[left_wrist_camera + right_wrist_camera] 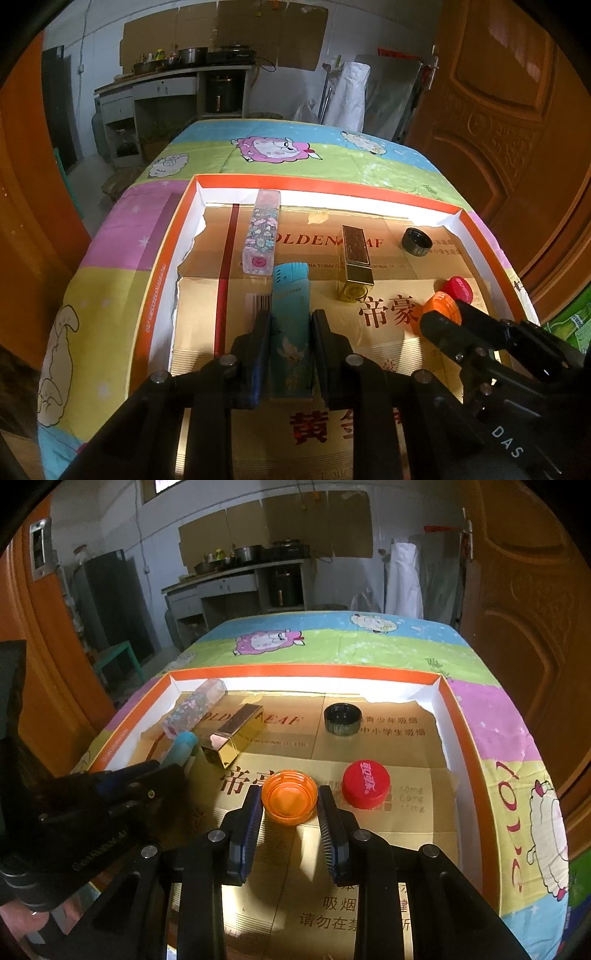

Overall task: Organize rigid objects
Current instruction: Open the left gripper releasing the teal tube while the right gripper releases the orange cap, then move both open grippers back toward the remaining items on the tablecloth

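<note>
My left gripper (290, 317) is shut on a teal lighter (290, 325) that sticks out forward between its pads, over the gold cardboard floor of an orange-rimmed tray (332, 182). My right gripper (290, 794) is shut on an orange bottle cap (290, 797), open side up, just above the tray floor. A red cap (365, 783) lies right of it. A black cap (342, 719) lies farther back. A gold box (354, 264) and a floral clear case (263, 230) lie ahead of the lighter. The orange cap (441, 306) and right gripper also show in the left wrist view.
The tray (443, 686) sits on a table with a colourful cartoon-sheep cloth (277, 147). A wooden door (517, 129) stands close on the right. A kitchen counter (236, 576) with pots is at the back, and a small green stool (118, 661) is left of the table.
</note>
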Demonstrator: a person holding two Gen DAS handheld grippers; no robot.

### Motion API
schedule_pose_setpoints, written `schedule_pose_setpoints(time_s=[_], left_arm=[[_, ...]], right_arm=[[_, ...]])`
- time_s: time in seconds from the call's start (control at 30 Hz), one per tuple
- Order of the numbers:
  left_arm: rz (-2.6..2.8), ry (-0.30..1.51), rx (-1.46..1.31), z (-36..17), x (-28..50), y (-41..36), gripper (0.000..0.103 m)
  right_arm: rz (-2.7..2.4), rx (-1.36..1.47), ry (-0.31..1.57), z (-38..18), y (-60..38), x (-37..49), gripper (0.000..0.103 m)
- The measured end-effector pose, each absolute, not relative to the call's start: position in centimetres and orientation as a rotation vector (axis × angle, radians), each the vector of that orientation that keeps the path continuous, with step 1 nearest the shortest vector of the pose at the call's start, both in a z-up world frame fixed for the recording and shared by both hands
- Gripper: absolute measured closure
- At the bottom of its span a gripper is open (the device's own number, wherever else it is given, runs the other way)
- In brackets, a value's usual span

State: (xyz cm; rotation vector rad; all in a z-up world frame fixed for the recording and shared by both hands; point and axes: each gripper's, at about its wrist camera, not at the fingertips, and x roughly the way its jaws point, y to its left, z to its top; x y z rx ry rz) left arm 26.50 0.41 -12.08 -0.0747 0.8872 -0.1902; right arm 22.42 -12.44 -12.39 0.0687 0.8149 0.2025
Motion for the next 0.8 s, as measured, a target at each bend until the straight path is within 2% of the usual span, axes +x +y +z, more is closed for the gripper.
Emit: schedule_pose_setpoints(time_s=[0.1, 0.23, 0.37, 0.8], left_arm=[[-0.19, 0.885, -0.064, -12.0, 26.5, 0.3, 0.079], [-0.194, 0.883, -0.064, -11.8, 26.4, 0.2, 0.066], [-0.185, 0.876, -0.083, -11.5, 26.1, 0.6, 0.065], [-0.189, 0.798, -0.113, -8.4, 22.7, 1.6, 0.065]], right_arm=[[0.204, 0.079, 0.822, -12.6, -12.6, 22.5, 0.072], [0.205, 0.092, 0.836, -12.8, -12.8, 22.8, 0.071], [0.211, 0.103, 0.834, -12.8, -13.0, 22.7, 0.057], [0.197, 0.101, 0.775, -9.6, -13.4, 19.7, 0.057]])
